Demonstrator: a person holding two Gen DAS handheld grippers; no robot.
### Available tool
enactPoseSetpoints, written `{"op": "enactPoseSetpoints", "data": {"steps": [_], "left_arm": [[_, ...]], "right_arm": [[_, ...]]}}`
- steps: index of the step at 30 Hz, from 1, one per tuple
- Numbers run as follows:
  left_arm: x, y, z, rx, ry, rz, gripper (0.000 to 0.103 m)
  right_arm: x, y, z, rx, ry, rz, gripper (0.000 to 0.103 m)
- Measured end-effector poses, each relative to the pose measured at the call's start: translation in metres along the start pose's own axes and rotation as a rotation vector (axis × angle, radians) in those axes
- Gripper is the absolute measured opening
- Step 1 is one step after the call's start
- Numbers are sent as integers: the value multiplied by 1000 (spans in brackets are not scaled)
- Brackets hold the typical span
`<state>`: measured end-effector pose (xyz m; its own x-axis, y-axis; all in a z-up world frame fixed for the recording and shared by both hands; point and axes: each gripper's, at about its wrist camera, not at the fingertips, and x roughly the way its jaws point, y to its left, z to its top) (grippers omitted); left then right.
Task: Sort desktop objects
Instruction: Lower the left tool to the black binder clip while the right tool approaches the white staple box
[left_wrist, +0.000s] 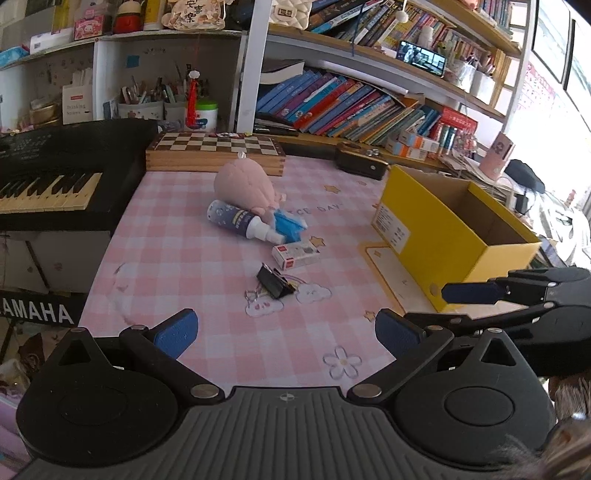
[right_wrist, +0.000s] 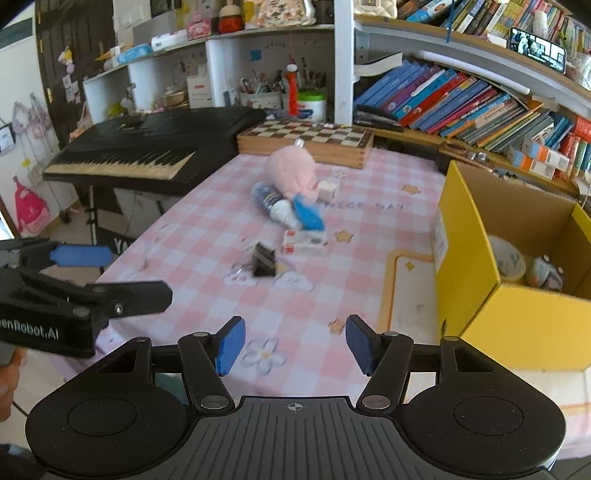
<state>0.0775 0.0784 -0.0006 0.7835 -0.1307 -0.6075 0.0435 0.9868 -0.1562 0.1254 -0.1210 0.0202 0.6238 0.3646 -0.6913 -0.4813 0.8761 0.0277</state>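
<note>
On the pink checked tablecloth (left_wrist: 177, 258) lie a pink plush toy (left_wrist: 243, 182), a spray bottle (left_wrist: 240, 220), a blue packet (left_wrist: 290, 223), a small white box (left_wrist: 295, 254) and a black binder clip (left_wrist: 275, 282). The same pile shows in the right wrist view: plush (right_wrist: 293, 170), bottle (right_wrist: 275, 205), box (right_wrist: 304, 242), clip (right_wrist: 264, 260). My left gripper (left_wrist: 286, 332) is open and empty, near the table's front edge. My right gripper (right_wrist: 291, 345) is open and empty, beside the yellow box (right_wrist: 517, 317). The yellow box (left_wrist: 443, 236) holds a bowl (right_wrist: 508, 256) and a small figure (right_wrist: 546, 273).
A black keyboard (left_wrist: 55, 177) stands at the left. A wooden chessboard box (left_wrist: 216, 151) lies at the back of the table, with a dark case (left_wrist: 360, 164) to its right. Bookshelves fill the back. The right gripper's fingers (left_wrist: 469, 291) cross the left wrist view at the right.
</note>
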Motion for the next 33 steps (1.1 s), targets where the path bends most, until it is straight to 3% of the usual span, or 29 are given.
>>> {"op": "enactPoseSetpoints", "data": {"steps": [15, 24, 28, 33], "left_arm": [[72, -8, 20, -33, 8, 87, 100], [112, -13, 26, 1, 49, 107, 86], [129, -13, 29, 23, 66, 119, 75], [149, -13, 29, 27, 101, 132, 47]], "right_arm": [[59, -40, 46, -2, -16, -4, 61], [86, -53, 61, 5, -2, 27, 61], [98, -55, 67, 7, 13, 48, 61], [111, -57, 73, 11, 33, 60, 61]]}}
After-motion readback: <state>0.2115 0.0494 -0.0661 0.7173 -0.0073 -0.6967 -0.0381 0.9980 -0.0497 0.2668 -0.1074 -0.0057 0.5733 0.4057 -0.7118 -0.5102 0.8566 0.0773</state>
